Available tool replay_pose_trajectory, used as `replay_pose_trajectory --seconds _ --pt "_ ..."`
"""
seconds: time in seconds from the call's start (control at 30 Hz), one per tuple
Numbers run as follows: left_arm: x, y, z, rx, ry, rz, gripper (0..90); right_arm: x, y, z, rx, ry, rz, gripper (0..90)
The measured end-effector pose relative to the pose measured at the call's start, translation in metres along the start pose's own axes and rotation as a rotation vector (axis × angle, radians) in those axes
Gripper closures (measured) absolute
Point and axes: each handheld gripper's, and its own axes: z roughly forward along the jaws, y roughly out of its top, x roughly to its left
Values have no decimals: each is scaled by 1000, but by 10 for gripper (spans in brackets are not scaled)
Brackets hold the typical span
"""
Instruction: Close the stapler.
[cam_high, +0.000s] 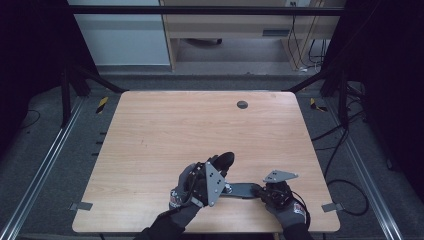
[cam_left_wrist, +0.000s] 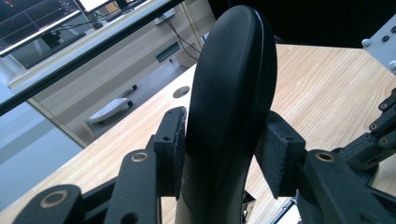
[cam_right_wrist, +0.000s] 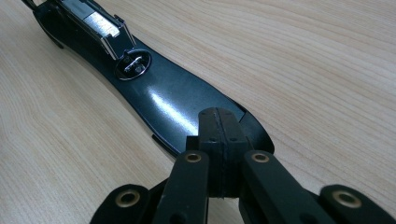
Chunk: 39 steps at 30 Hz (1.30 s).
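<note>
A black stapler lies swung open near the table's front edge. Its flat base (cam_high: 242, 190) rests on the wood, and its rounded top arm (cam_high: 225, 161) stands raised at the left. My left gripper (cam_high: 220, 167) is shut on that top arm (cam_left_wrist: 233, 84), with a pad pressed against each side of it. My right gripper (cam_high: 262, 191) is shut, its pads together with nothing between them. The right gripper (cam_right_wrist: 219, 126) rests its tip on the near end of the glossy base (cam_right_wrist: 173, 98). Farther along the base are the metal anvil (cam_right_wrist: 133, 63) and the staple channel (cam_right_wrist: 93, 21).
The light wooden table (cam_high: 175, 130) has a round cable hole (cam_high: 242, 104) near its far edge. Black frame posts stand at both far corners. Cables (cam_high: 345, 150) lie on the grey floor to the right, and a desk stands beyond the table.
</note>
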Motion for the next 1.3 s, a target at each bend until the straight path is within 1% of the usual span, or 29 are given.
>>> replay_pose_trajectory --seconds 0.33,0.73,1.03,1.17,1.3 --pt "-6 0 5 5 -5 20 544 0 0 0 0 0 0 900" --pt "-10 1 8 11 -8 31 539 0 0 0 -1 3 -1 900" --pt "-21 0 14 16 -3 69 534 0 0 0 0 1 1 900" --pt "-24 0 16 18 -1 77 531 0 0 0 -1 0 0 900" --pt "-26 -1 17 18 -4 74 526 0 0 0 -1 -1 1 900"
